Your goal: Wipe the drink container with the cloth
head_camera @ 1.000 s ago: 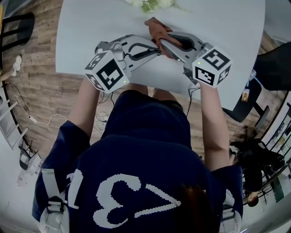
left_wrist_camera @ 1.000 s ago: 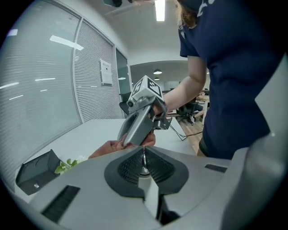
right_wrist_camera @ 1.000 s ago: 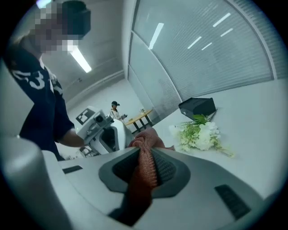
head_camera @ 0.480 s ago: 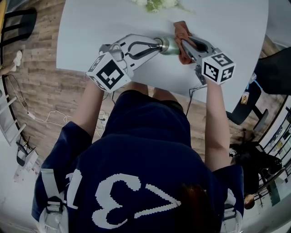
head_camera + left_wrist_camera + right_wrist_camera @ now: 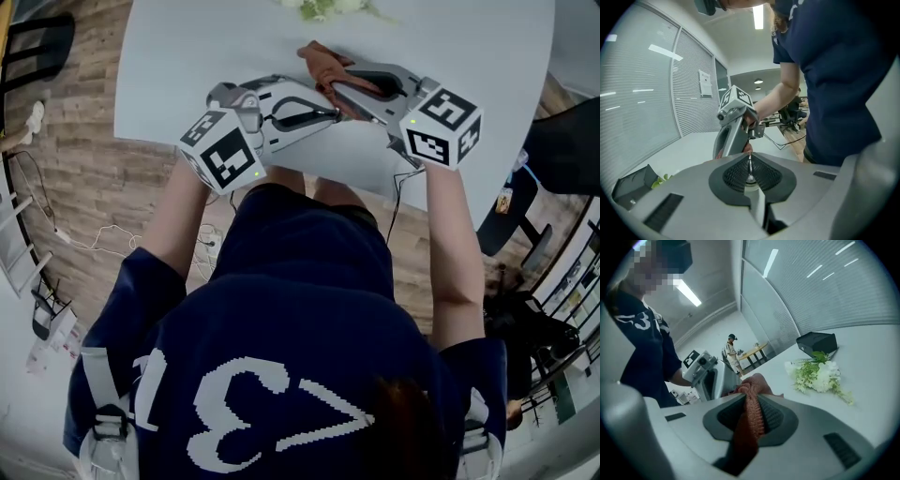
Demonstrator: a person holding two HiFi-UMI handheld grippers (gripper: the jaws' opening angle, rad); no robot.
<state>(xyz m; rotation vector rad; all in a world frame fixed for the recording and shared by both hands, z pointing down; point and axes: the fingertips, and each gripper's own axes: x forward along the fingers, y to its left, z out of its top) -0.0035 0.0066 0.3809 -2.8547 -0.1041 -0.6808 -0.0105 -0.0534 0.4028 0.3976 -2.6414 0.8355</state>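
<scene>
In the head view my left gripper (image 5: pixel 334 111) reaches right over the white table (image 5: pixel 187 56). In the left gripper view it (image 5: pixel 749 169) is shut on a thin silver part of the metal drink container (image 5: pixel 750 177). The rest of the container is hidden. My right gripper (image 5: pixel 330 82) comes in from the right and is shut on the rust-brown cloth (image 5: pixel 321 58). In the right gripper view the cloth (image 5: pixel 752 397) bunches out between the pads of the right gripper (image 5: pixel 749 417). It lies over the container, just beyond the left jaws.
White flowers with green leaves (image 5: pixel 818 373) lie on the far side of the table, next to a black box (image 5: pixel 815 342). The table's near edge runs just in front of the person's body. A dark chair (image 5: pixel 511 211) stands off to the right.
Half a second ago the right gripper held the cloth further right, leaving the silver container bare. It has since swept back left over the container. The left gripper has barely moved.
</scene>
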